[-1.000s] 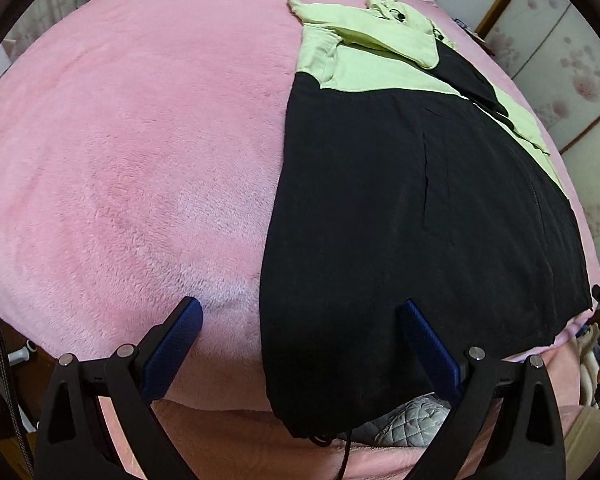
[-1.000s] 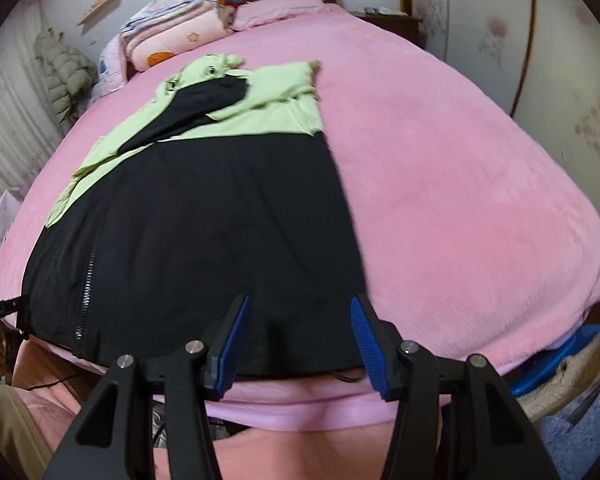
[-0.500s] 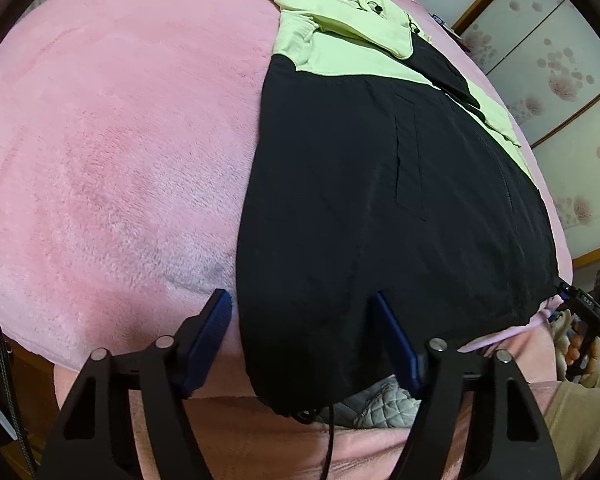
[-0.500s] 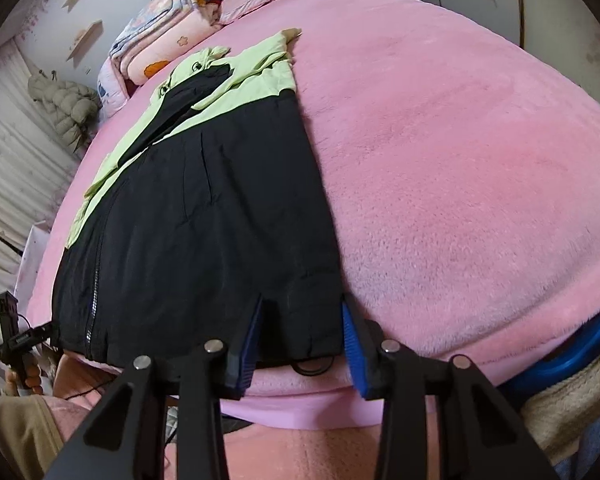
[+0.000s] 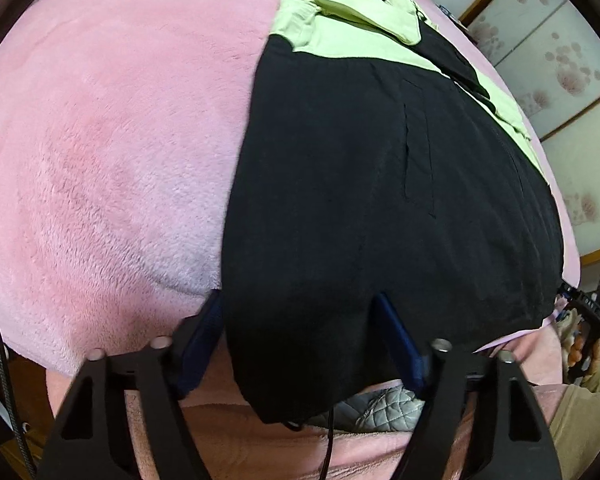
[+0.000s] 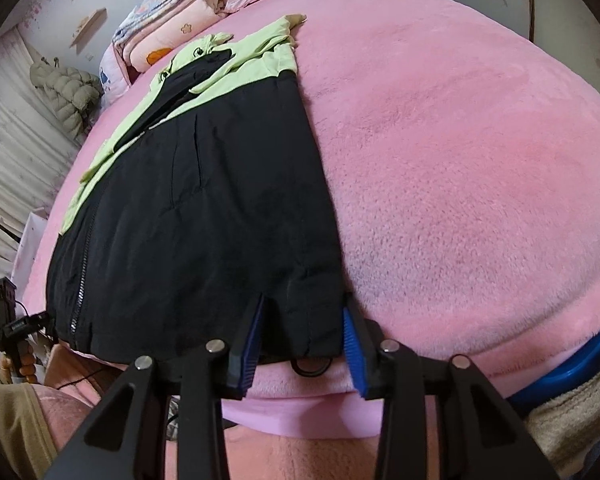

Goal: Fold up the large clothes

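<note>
A black jacket (image 5: 360, 180) with a light green top and hood lies flat on the pink plush bed (image 5: 100, 140), hem toward me. My left gripper (image 5: 298, 300) straddles the hem's left corner. Its jaws are closing, the fabric humps between them, and the right finger (image 5: 396, 340) digs into the cloth. In the right wrist view the same jacket (image 6: 204, 220) shows its zip on the left. My right gripper (image 6: 304, 300) is at the hem's right corner, jaws closing, both blue pads pressing a bunched fold of black fabric.
Folded quilts and pillows (image 6: 172, 36) are stacked at the headboard, and a puffy coat (image 6: 66, 88) hangs at the left wall. A blue tub (image 6: 580, 360) sits beside the bed at right. A grey quilted cloth (image 5: 380, 412) and a cord hang below the hem.
Both grippers have dropped onto the hem and narrowed. The left jaws went from wide open beside the corner to gathering it, and the right jaws closed onto the right corner.
</note>
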Available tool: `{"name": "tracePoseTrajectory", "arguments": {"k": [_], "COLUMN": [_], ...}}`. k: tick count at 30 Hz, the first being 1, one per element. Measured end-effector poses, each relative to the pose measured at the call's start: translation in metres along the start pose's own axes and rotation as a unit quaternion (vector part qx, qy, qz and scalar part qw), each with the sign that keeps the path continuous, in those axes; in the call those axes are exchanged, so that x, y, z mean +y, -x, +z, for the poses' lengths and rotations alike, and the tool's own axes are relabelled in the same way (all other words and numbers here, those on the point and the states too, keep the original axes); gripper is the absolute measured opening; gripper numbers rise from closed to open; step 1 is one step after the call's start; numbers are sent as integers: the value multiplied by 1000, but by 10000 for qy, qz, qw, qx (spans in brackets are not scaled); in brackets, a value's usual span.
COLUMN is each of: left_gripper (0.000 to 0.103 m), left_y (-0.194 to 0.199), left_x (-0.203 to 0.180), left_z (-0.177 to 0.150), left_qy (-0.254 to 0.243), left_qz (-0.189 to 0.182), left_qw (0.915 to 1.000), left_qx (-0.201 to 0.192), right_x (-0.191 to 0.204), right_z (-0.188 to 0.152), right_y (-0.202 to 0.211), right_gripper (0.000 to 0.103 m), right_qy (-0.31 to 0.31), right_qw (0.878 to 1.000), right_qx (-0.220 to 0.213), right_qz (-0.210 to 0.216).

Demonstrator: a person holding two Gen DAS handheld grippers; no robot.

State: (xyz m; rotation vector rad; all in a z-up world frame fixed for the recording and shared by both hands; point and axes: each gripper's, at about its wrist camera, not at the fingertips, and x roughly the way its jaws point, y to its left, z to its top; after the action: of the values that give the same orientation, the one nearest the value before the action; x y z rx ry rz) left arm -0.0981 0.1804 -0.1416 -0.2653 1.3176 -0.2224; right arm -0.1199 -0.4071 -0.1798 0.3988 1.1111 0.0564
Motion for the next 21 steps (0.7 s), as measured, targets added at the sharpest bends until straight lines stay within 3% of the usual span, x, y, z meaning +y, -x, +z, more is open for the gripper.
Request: {"name": "tracePoseTrajectory", "arguments": {"k": [1,2,3,8,12,18,21], "left_gripper": [24,11,6,3,3,3,3], "left_y": [1,3,7,33,70,118,124], "left_x": [-3,-6,-9,-30,-40,-28,-25], "left_z": [0,2,4,18,44,112,157], "left_qy": [-27,-25,13,93,514,1246,1444], "left_qz": [-29,-100,-153,-413,-858,-1037,-982], "left_qw": [10000,9999,9999,9990,9922,9728,9668], "left_qx": [4,36,51,-148,-747,-1655,-1864], "right_x": [1,2,3,13,28,44,48], "right_z": [1,2,3,11,31,94,139], "right_y": [0,1,4,27,58,97,99], "right_gripper": [25,23,21,17,16,16,16], "right_qy": [30,37,47,167,203,-6,-80], "right_qw": [10000,10000,10000,9996,9968,9851,9811], "right_qx": [17,26,30,-186,-627,-1434,-1647], "right_qz": [-45,-48,-61,98,452,953,1011]}}
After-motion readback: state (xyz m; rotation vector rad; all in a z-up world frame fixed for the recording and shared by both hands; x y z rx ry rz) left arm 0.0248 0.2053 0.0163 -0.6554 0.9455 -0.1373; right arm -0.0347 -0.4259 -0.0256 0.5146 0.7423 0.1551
